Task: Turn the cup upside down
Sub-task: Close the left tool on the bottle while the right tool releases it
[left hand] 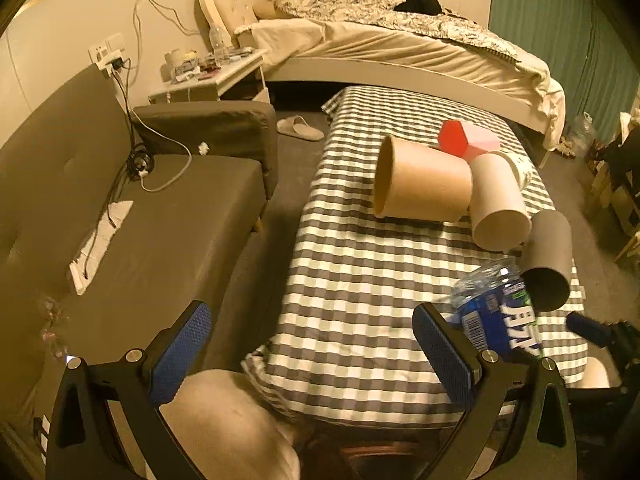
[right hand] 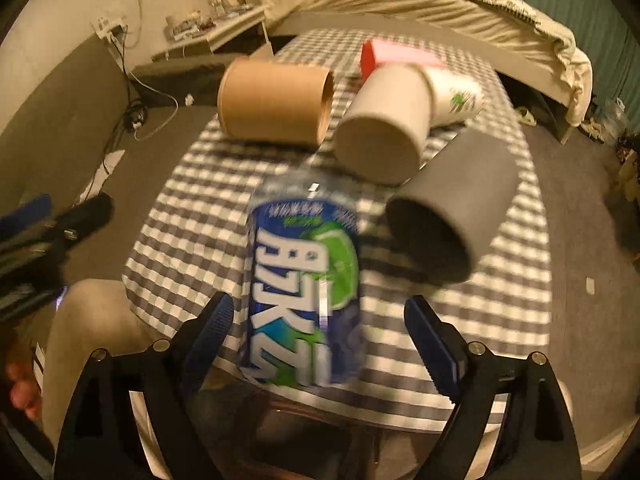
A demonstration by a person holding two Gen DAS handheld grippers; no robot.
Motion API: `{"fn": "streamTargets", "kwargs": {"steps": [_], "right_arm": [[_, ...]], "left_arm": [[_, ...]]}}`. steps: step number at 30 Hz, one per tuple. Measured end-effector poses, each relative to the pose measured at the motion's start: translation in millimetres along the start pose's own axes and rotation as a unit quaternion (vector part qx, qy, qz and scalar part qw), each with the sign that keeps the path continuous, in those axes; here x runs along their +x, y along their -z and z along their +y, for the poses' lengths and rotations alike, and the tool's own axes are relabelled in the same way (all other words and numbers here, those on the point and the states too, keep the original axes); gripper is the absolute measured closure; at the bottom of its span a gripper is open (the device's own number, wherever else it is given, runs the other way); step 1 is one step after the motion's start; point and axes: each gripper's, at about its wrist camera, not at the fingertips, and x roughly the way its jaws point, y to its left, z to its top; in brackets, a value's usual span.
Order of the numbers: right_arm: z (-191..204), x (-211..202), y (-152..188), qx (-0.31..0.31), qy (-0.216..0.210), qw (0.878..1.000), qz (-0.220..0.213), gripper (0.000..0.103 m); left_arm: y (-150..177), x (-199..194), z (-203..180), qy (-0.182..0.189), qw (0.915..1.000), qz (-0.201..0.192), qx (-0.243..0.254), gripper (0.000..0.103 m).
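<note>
Your right hand-held gripper (right hand: pixel 318 338) is wide open w/ blue-label bottle (right hand: pixel 302 280) between the pads, untouched; dark cup (right hand: pixel 452 208) on its side just right.

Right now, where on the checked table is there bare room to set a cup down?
The near-left stretch of the table is bare: between its left edge, the brown cup and the bottle. A smaller bare strip lies beyond the brown cup. The right side is crowded: white cup, grey cup, bottle and red box sit close together.
</note>
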Motion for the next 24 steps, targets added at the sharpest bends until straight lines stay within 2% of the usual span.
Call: {"fn": "streamTargets", "kwargs": {"steps": [5,11,17,24], "right_arm": [[-27.2,-27.0,-5.5,-0.007,0.028,0.999,-0.016,0.015],[-79.9,-45.7,-0.9,0.014,0.065,0.998,-0.022,0.015],[-122.7,-49.7,11.4,0.058,0.064,0.996,-0.021,0.015],[-144.2,-38.4,21.0,0.093,0.056,0.994,-0.01,0.015]], "left_arm": [[-5.3,3.1,-27.2,0.006,0.9996,0.02,0.017,0.0],[-9.4,10.8,-70.0,0.029,0.9973,0.053,0.043,0.0],[-12.6,24.6,-100.8,0.051,0.9932,0.093,0.048,0.0],[-16.0,37.9,-124.0,0.067,0.9894,0.111,0.067,0.0]]}}
